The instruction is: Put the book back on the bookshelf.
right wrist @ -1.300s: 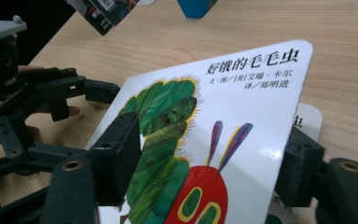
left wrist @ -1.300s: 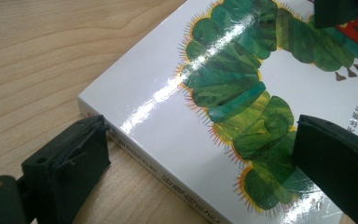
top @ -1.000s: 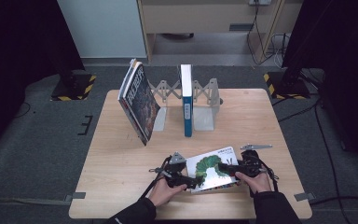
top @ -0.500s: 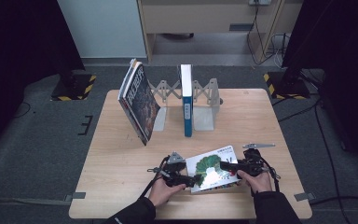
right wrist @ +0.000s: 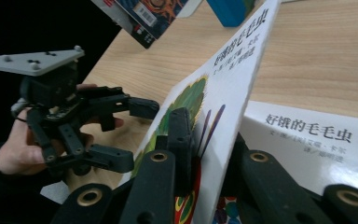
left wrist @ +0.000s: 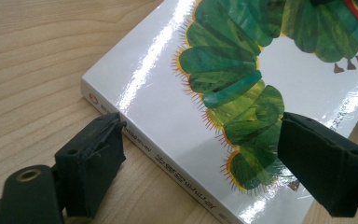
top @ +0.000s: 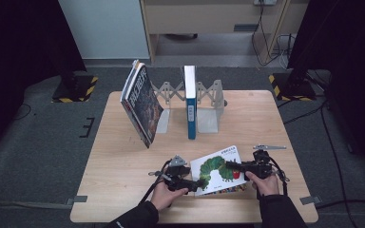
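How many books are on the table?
3: the caterpillar book lying near the person, the blue book upright in the rack, the dark book leaning at its left.

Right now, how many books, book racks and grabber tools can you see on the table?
Books: 3 - caterpillar book, blue book, dark leaning book
Book racks: 1 - grey rack
Grabber tools: 2 - left gripper, right gripper
Total: 6

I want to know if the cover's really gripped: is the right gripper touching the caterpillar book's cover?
Touching. In the right gripper view the right gripper pinches the lifted front cover of the caterpillar book.
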A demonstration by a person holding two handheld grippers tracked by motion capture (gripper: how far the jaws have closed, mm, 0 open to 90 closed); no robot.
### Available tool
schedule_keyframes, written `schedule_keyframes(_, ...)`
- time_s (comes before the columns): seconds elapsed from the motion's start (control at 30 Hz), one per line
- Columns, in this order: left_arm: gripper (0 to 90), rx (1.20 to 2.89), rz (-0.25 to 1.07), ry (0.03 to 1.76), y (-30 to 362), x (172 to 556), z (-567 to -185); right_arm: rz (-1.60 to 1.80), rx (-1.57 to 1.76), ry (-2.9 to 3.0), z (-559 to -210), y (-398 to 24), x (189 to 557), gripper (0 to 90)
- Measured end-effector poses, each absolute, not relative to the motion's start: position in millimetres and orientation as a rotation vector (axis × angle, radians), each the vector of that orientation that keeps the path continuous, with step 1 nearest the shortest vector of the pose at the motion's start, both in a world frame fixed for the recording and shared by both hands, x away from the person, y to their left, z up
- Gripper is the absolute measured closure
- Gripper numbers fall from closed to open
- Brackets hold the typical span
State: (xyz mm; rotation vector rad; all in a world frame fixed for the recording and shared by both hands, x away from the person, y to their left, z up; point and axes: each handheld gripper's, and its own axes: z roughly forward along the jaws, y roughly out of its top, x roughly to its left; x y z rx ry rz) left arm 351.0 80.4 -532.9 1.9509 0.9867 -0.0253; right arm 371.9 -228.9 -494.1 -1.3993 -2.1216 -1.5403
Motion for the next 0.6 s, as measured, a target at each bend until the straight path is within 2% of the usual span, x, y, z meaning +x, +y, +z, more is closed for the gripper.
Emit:
schedule_keyframes(0.23,7.8,1.933,-0.066,0.992,81,352,-535,-1.618,-1.313,-2.143,-486,-228,368,82.8)
schedule_keyframes(0.47,3.4,1.923,-0.100,0.917,77,351,-539,-1.728,-1.236,-2.149,-480,-229,365,83.4)
schedule_keyframes(0.6,4.9,1.905,-0.099,0.933,78,352,-540,-1.702,-1.288,-2.170,-483,-229,366,80.8)
